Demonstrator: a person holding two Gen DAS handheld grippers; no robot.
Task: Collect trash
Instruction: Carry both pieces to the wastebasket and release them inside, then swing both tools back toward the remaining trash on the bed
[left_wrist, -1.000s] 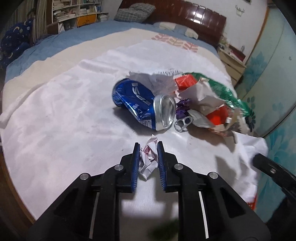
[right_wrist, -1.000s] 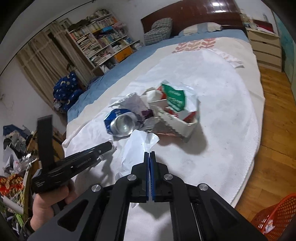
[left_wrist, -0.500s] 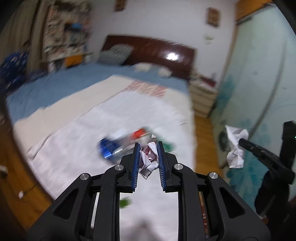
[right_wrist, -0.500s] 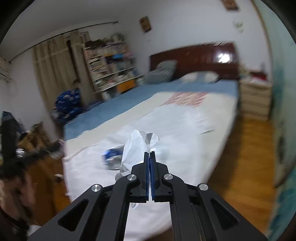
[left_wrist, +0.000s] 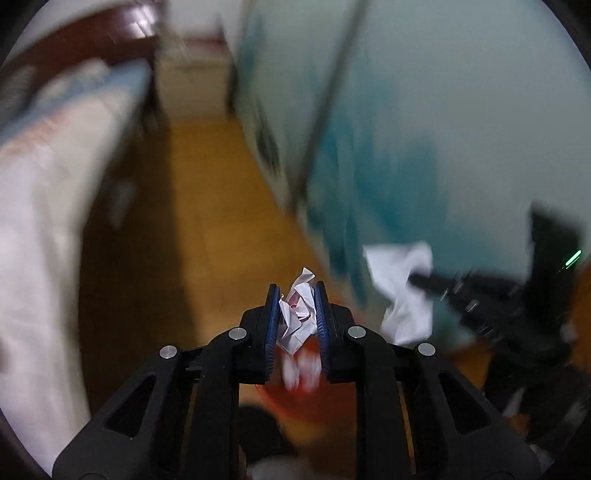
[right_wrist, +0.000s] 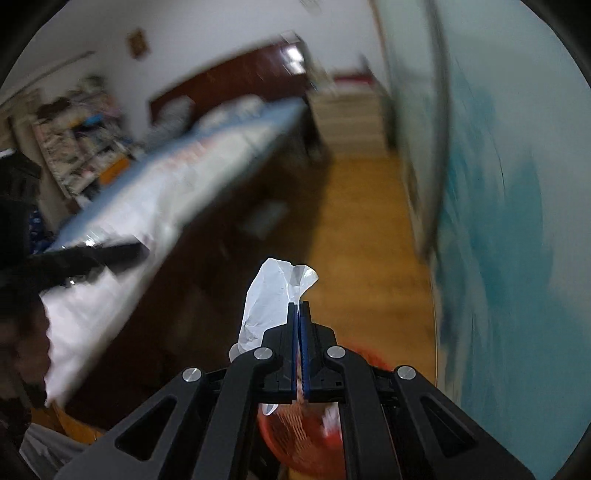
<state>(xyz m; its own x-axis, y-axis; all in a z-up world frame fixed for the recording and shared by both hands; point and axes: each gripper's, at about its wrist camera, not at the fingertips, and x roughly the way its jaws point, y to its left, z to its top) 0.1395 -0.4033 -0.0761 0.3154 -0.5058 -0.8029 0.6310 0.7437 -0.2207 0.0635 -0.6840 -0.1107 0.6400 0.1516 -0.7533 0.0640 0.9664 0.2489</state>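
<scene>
My left gripper (left_wrist: 295, 295) is shut on a small crumpled paper wad (left_wrist: 298, 310), white with pink marks, held between its blue pads. My right gripper (right_wrist: 299, 306) is shut on a white crumpled sheet (right_wrist: 271, 299) that sticks up and to the left of the fingertips. In the left wrist view the right gripper (left_wrist: 413, 277) shows at the right with that white sheet (left_wrist: 402, 288). An orange-red mesh basket (right_wrist: 295, 432) lies below both grippers, partly hidden behind the jaws; it shows blurred in the left wrist view as the basket (left_wrist: 314, 398).
The bed (right_wrist: 155, 192) with its white cover lies to the left, its dark wooden side facing the yellow wood floor (right_wrist: 362, 221). A teal patterned wall or wardrobe door (right_wrist: 498, 221) runs along the right. A nightstand (right_wrist: 351, 110) stands far back. Both views are motion-blurred.
Both grippers swung away from the trash pile on the bed toward the floor gap on the right, each still holding its paper. The orange-red basket has come into view beneath them.
</scene>
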